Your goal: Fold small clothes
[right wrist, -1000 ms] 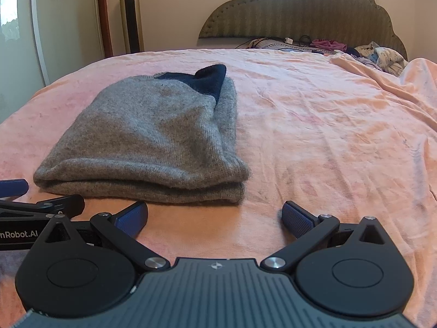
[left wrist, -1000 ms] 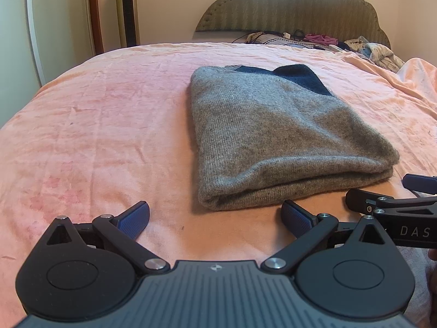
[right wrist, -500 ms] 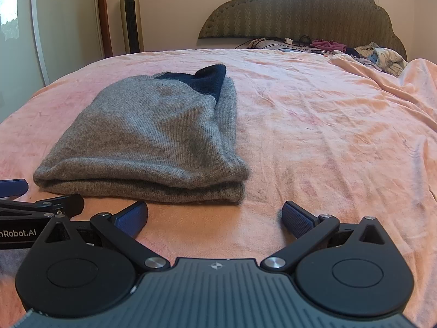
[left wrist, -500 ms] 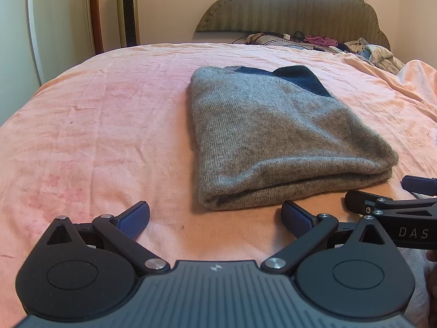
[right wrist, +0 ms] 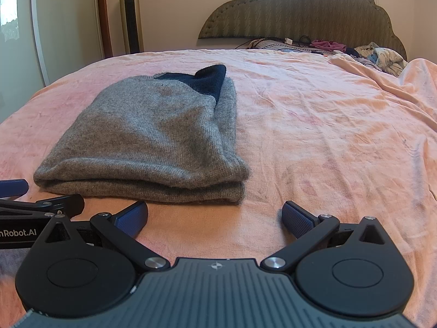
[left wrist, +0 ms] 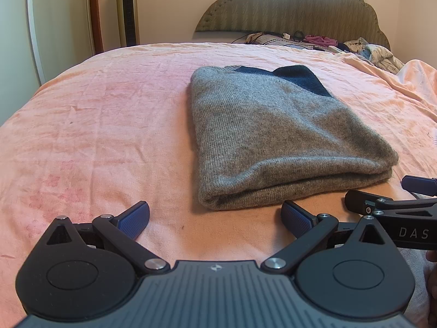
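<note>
A grey knit sweater with a dark blue collar part lies folded in a neat rectangle on the pink bed sheet; it also shows in the right wrist view. My left gripper is open and empty, just short of the sweater's near left corner. My right gripper is open and empty, just short of the sweater's near right corner. Each gripper's fingers show at the edge of the other's view, the right one and the left one.
A padded headboard stands at the far end, with a pile of loose clothes and cables beneath it. A tower fan and a wardrobe door stand to the far left. Bare pink sheet spreads right of the sweater.
Almost nothing. Both grippers stay open and empty in front of the folded sweater; the views shift only very slightly.
</note>
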Demonstrator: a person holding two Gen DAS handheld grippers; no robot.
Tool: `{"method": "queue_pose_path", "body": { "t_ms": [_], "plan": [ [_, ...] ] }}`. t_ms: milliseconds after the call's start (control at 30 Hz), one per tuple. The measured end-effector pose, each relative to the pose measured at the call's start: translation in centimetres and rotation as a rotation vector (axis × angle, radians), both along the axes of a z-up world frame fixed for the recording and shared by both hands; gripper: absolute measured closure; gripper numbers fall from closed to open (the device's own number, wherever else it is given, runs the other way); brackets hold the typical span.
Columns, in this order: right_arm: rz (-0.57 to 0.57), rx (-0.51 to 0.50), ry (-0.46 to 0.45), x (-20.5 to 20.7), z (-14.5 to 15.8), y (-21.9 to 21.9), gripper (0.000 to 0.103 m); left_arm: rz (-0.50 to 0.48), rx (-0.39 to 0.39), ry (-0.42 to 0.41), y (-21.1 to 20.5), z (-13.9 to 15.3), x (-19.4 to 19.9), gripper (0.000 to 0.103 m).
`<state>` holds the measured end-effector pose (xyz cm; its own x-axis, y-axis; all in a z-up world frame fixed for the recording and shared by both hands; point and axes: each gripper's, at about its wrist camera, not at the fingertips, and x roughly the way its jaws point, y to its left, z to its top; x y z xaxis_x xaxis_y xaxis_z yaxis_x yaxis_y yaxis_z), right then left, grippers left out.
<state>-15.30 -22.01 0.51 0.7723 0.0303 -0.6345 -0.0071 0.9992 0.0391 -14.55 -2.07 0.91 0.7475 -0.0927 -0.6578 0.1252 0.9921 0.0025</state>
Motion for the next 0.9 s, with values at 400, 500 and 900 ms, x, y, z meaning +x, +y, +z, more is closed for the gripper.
{"method": "queue_pose_path", "body": {
  "t_ms": [400,500,900],
  "plan": [
    [0.003,-0.01,0.009,-0.1,0.1,0.2,0.0,0.013,0.005,0.019,-0.1,0.1,-0.1,0.0],
    [0.007,-0.018,0.027,0.0,0.3,0.2,0.0,0.027,0.001,0.039,-0.1,0.4,-0.1,0.0],
    [0.014,-0.029,0.069,-1.4,1.3,-0.1,0.0,0.024,0.023,0.053,-0.5,1.6,-1.1,0.0]
  ]
}}
